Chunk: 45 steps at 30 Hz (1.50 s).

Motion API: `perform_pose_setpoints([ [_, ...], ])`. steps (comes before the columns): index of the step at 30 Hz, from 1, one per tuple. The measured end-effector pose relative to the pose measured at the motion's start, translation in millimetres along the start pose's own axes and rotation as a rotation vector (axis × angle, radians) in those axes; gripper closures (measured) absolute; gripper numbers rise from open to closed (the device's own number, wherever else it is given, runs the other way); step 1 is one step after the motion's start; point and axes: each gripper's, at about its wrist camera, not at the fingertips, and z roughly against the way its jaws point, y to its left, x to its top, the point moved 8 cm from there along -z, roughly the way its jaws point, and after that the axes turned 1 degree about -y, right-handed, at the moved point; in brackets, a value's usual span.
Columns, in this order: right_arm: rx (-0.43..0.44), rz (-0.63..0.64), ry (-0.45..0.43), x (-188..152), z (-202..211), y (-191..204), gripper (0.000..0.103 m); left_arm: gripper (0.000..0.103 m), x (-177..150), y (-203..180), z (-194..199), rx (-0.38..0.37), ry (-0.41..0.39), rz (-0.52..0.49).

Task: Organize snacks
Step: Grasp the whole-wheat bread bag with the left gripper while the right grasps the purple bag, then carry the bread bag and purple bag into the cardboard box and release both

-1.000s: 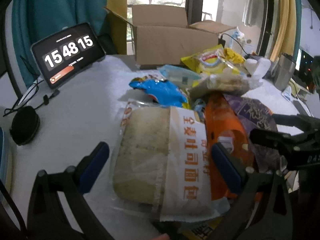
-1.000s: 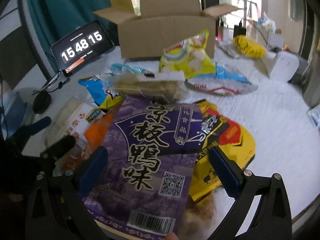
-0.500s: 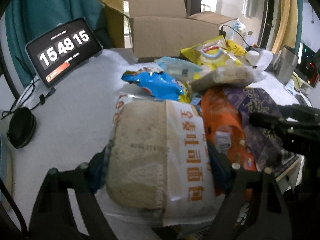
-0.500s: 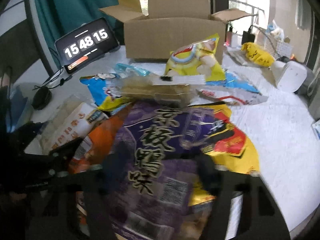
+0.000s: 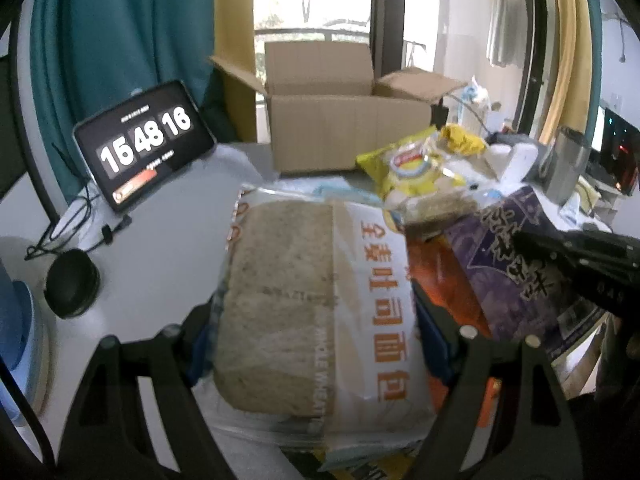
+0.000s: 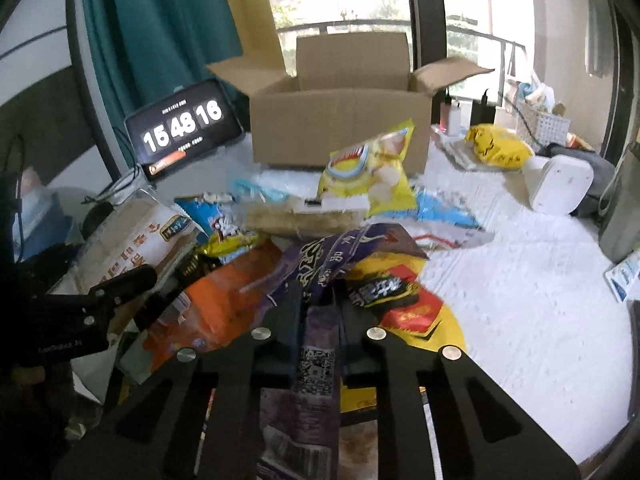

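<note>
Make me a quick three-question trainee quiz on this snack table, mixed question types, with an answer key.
1. True or false: the right gripper is shut on the purple snack bag.
2. What does the left gripper clamp? A) yellow chip bag B) whole wheat bread loaf C) orange pouch
3. Fill in: the flaps of the cardboard box behind the snacks are ____.

Key
1. True; the bag is pinched between closed fingers.
2. B, the whole wheat bread loaf.
3. Open.
</note>
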Motion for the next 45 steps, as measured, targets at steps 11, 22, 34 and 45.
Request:
perform_pose_setpoints([
  [11, 0.003, -0.015, -0.099, 35.5, 32.8, -25.0, 0.088, 0.021, 46.6, -1.6, 8.7, 0.013, -0.087, -0.005],
  [22, -0.039, 0.004, -0.199, 88.2, 39.7, -57.5, 0.088, 0.021, 92.0, -2.3, -1.6, 0.002, -0.144, -0.005],
  [34, -0.060, 0.042, -0.251, 145.8, 9.0, -81.2, 0.088, 0.021, 151.9, 1.9, -33.5, -0.005, -0.202, -0.032],
  [45, -0.063, 0.059, -0.279, 186.0, -25.8, -96.4, 0.088, 0.021, 200.5, 14.3, -66.4, 0.015, -0.252, -0.047],
])
